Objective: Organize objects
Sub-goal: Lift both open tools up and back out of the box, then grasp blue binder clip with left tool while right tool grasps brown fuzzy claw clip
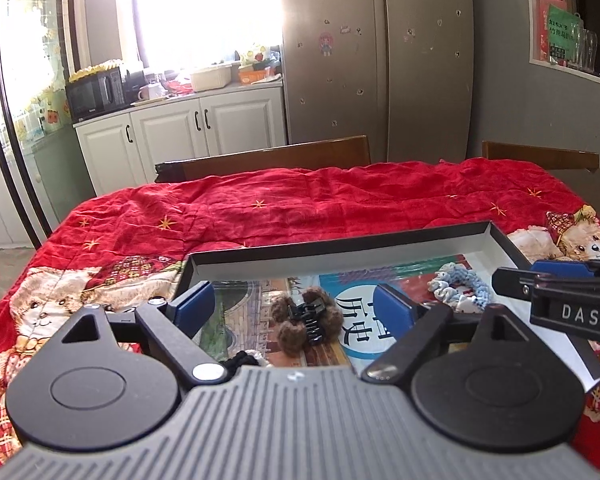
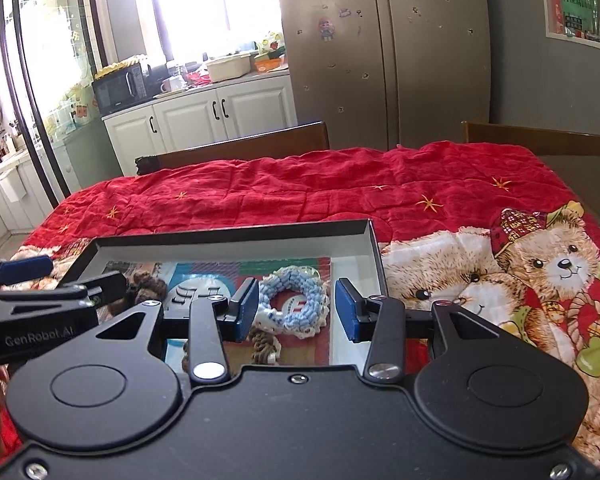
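In the left wrist view, a microwave point(image 1: 96, 94) sits on the counter at upper left, and a red quilt point(image 1: 300, 200) with bear prints covers the table across the middle. Low in the frame the left gripper point(image 1: 294, 306) stands wide, nothing between its blue pads, above a shallow box point(image 1: 340, 240) lined with a printed sheet. A brown furry clip point(image 1: 306, 318) lies in the box between the pads (below them, not touched), and a black scrunchie point(image 1: 240, 360) peeks out at the box's near edge. Further right a blue scrunchie point(image 1: 460, 286) lies near the box's right wall, and the right gripper's fingers point(image 1: 556, 270) enter from the right edge. In the right wrist view, the left gripper's fingers point(image 2: 24, 270) show at the left edge, the clip point(image 2: 146, 282) just beyond them. At centre the right gripper point(image 2: 296, 310) is half open, holding nothing, with the blue scrunchie point(image 2: 296, 300) lying in the box point(image 2: 232, 236) beyond its pads. A brown braided loop point(image 2: 264, 346) lies just below that scrunchie.
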The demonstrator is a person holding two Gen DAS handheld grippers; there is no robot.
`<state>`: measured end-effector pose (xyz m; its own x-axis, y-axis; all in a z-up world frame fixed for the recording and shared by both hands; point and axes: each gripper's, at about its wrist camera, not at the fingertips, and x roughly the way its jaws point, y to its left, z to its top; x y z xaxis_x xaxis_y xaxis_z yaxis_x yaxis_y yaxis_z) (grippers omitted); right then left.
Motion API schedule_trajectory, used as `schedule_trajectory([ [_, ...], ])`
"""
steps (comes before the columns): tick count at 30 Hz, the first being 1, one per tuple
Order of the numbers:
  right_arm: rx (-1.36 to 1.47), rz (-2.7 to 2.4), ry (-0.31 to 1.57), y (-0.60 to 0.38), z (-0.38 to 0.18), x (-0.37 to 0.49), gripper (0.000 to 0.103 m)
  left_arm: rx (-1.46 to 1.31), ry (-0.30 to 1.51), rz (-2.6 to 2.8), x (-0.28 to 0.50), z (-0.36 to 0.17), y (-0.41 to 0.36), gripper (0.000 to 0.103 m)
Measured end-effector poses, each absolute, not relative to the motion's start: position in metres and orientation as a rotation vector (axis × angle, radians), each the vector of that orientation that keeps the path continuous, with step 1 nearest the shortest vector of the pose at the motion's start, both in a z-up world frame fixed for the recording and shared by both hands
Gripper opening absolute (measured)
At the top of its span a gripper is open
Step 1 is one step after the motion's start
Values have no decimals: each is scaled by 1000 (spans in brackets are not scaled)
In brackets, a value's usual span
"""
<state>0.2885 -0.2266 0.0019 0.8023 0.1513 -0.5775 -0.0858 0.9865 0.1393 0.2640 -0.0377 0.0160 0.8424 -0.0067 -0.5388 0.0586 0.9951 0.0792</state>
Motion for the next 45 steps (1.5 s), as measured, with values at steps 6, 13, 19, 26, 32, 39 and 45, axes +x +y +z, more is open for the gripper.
schedule_trajectory([
  [6,86,142,634,-225,9,270,41,101,557,-33,246,24,-33,93],
  [13,45,146,622,-223,20,247,41,120,552,-40,225,31,-29,94],
  [19,24,164,620,-223,28,223,41,136,554,-49,205,33,-23,95],
  [26,14,195,615,-224,39,194,41,160,553,-66,179,34,-14,96],
  [32,-3,224,608,-220,43,171,41,157,551,-64,155,35,-4,97],
  [39,-9,248,607,-219,41,145,41,145,570,-89,128,26,7,97],
  [45,-28,264,616,-215,32,127,41,150,602,-111,108,10,9,97],
])
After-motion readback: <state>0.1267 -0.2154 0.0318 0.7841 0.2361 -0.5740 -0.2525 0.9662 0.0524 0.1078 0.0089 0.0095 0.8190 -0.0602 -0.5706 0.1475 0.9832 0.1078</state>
